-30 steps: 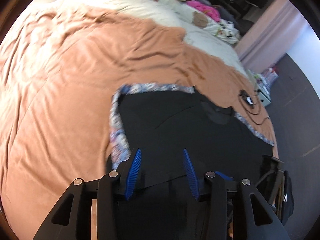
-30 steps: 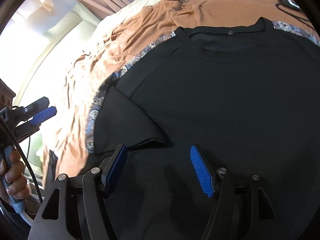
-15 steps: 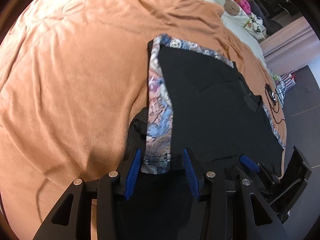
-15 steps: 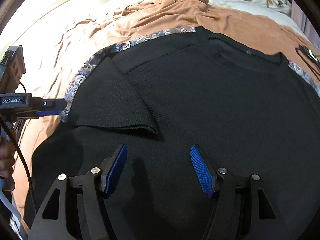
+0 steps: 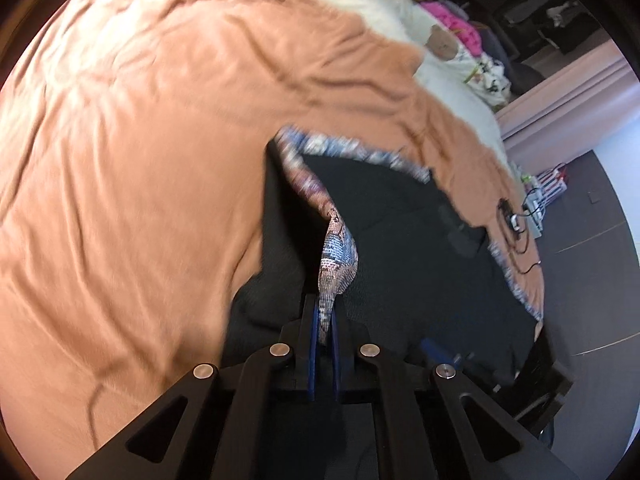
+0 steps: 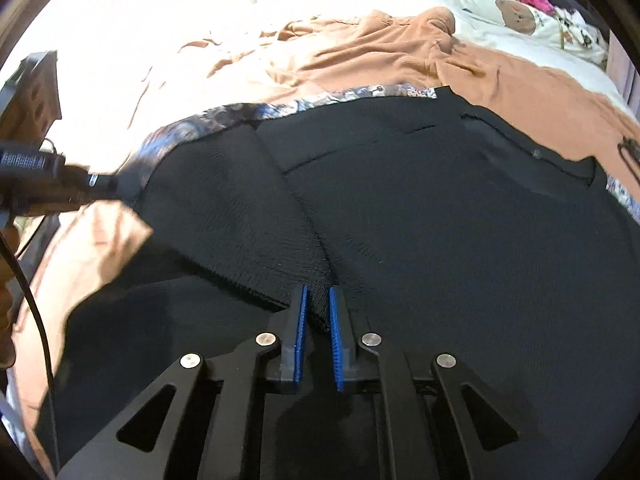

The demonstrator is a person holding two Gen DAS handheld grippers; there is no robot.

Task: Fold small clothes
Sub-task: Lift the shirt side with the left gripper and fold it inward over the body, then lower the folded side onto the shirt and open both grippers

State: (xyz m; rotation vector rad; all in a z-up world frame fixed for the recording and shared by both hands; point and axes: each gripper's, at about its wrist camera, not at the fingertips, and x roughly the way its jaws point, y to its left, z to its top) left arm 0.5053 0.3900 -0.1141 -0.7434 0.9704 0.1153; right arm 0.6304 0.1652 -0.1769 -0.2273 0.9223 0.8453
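Note:
A black shirt [image 6: 460, 240] lies spread on a patterned cloth [image 6: 224, 120] over an orange blanket. My right gripper [image 6: 318, 300] is closing, and the hem of the shirt's folded-in sleeve [image 6: 240, 216] is pinched between its blue pads. In the left wrist view my left gripper [image 5: 324, 312] is closing on the patterned cloth's edge [image 5: 338, 256], which rises tented from the pads beside the black shirt [image 5: 420, 248]. The left gripper [image 6: 100, 182] also shows at the left edge of the right wrist view, at the cloth's corner.
The orange blanket [image 5: 140, 200] covers most of the bed, with white bedding [image 6: 120, 40] beyond it. Plush toys [image 6: 516, 12] and pink items [image 5: 456, 24] lie at the far end. A black cable with a small device [image 5: 510, 216] rests near the bed's right edge, above dark floor [image 5: 592, 264].
Both grippers' jaws have closed from wide open. The left one took the patterned edge and raised it; the right one moved onto the folded sleeve's hem.

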